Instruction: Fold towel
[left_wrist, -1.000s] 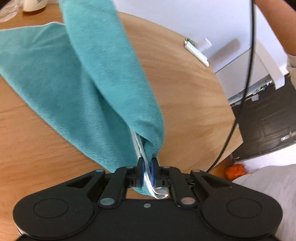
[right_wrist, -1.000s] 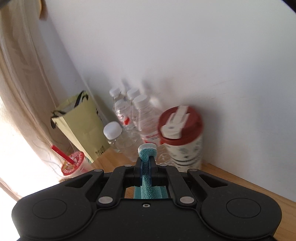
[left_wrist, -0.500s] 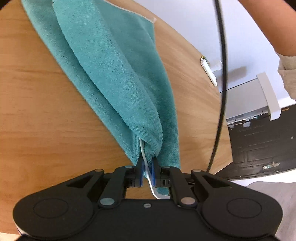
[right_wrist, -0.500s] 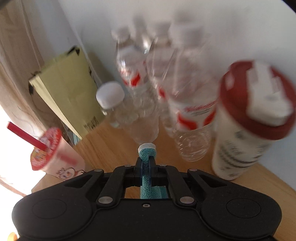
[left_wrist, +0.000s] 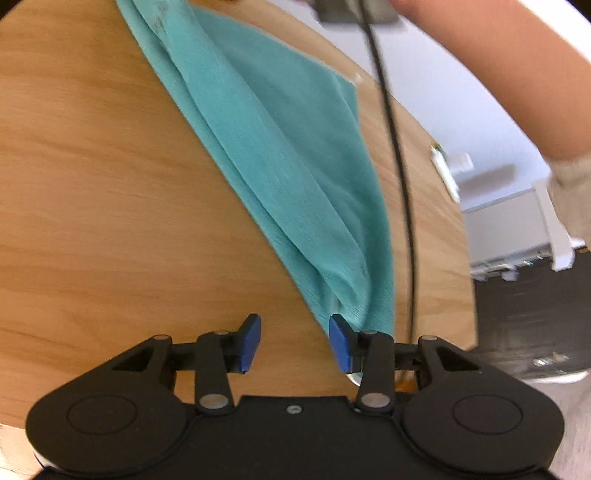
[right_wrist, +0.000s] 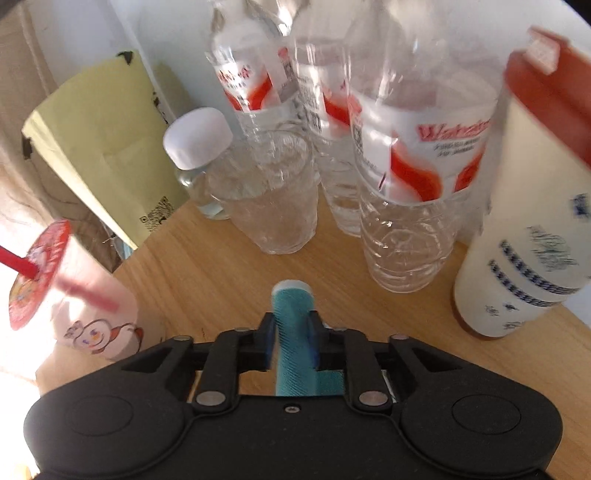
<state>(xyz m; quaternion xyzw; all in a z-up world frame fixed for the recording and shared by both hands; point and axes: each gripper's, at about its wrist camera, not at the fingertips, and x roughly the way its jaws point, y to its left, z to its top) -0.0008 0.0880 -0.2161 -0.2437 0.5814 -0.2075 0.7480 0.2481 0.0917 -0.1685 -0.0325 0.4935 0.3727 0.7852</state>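
Two grippers: left gripper (left_wrist: 294, 341) jaws spread, right gripper (right_wrist: 293, 338) pinching a towel (left_wrist: 295, 155) fold. Towel lies on the table (left_wrist: 92, 203), long axis from the left gripper's right finger diagonally away; far end cut off, bottles (right_wrist: 406, 155) blurred

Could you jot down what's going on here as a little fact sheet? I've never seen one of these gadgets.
Job: folding a towel
Towel: teal towel, draped across a round wooden table
Left tool: open, blue pads apart; towel corner lies against its right pad
Right tool: a strip of the towel sits between its pads
In front of right tool: water bottles, clear cup, white canister with red lid, drink with red straw, yellow paper bag
Person: bare forearm over the table's far edge
Cable: black, hangs beside the towel
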